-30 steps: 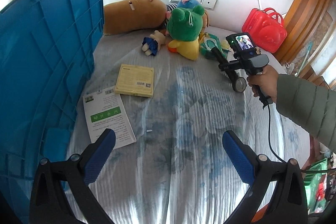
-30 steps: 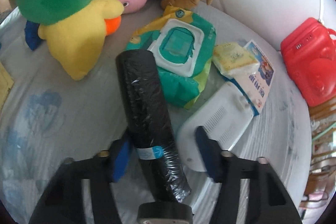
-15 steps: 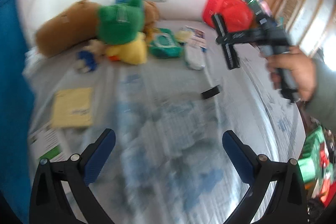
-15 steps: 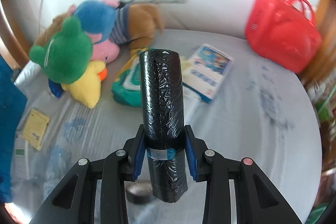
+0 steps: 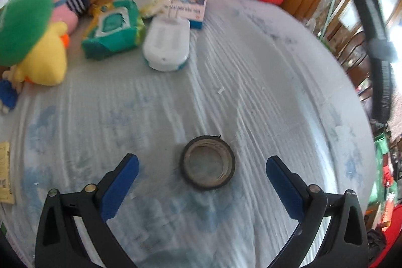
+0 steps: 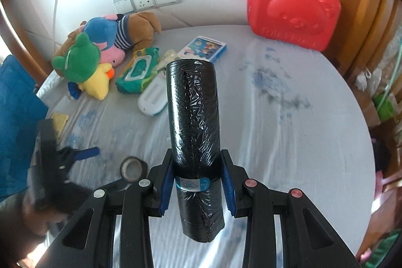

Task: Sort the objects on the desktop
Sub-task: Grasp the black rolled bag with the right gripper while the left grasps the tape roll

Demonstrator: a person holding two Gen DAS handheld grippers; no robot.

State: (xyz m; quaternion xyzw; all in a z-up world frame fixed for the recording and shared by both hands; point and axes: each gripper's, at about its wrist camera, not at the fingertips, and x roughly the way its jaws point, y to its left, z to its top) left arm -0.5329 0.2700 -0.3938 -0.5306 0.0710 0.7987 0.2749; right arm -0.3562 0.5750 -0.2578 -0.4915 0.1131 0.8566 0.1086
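My right gripper (image 6: 198,186) is shut on a black roll of bin bags (image 6: 193,117) and holds it lifted above the bed; the roll also shows blurred at the right edge of the left wrist view (image 5: 377,47). My left gripper (image 5: 202,182) is open and empty, its fingers on either side of a black tape roll (image 5: 208,162) lying flat on the sheet. The tape roll (image 6: 133,168) and the left gripper (image 6: 75,155) also show at lower left in the right wrist view.
Plush toys (image 6: 83,62), a green wipes pack (image 5: 113,27), a white case (image 5: 167,44), a blue box (image 5: 188,6) and a red toy suitcase (image 6: 291,9) lie at the far side. A blue crate (image 6: 15,122) stands left, a yellow booklet (image 6: 59,121) beside it.
My right gripper closed on the bin-bag roll and lifted it up and back. My left gripper swung right, away from the crate, and came down around the tape roll.
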